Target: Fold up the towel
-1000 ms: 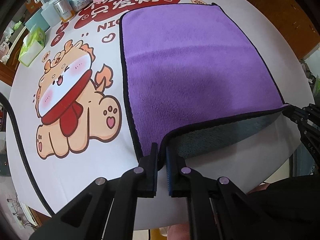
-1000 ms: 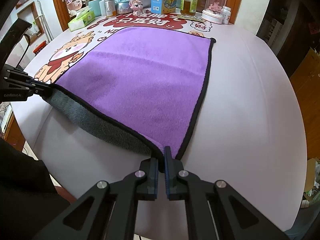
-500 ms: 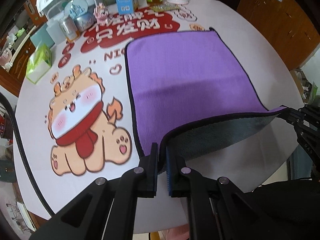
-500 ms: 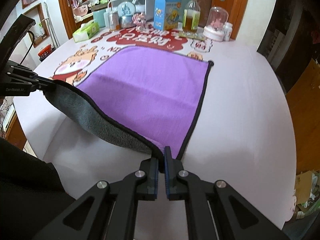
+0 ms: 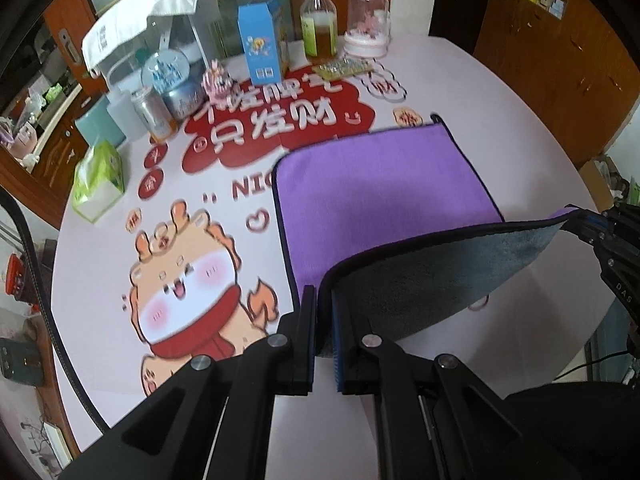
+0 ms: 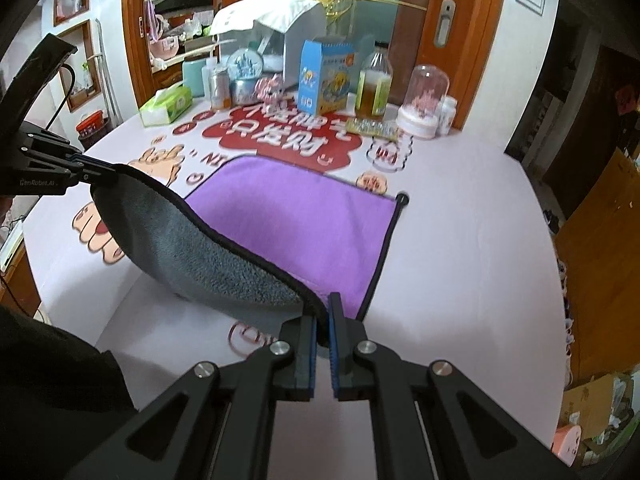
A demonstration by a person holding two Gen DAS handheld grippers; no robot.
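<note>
This is a home dining room. Ahead of the jaws, a round counter (image 6: 460, 240) under a cartoon-printed cover holds a tissue box (image 6: 166, 105), snow globe (image 6: 245, 67), blue carton (image 6: 326, 78) and drink bottle (image 6: 374, 86). Beyond stand wooden doors (image 6: 452, 20) and cabinets (image 5: 560, 60).

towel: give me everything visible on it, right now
The towel is a plush two-sided cloth, purple on top, grey beneath, with black piped edging and a small loop at its far right corner. Its far part lies flat on the printed tablecloth. The near edge is raised off the table, grey underside showing, sagging between two pinched corners: the left gripper is shut on one, the right gripper on the other. Nothing else touches it.
</note>
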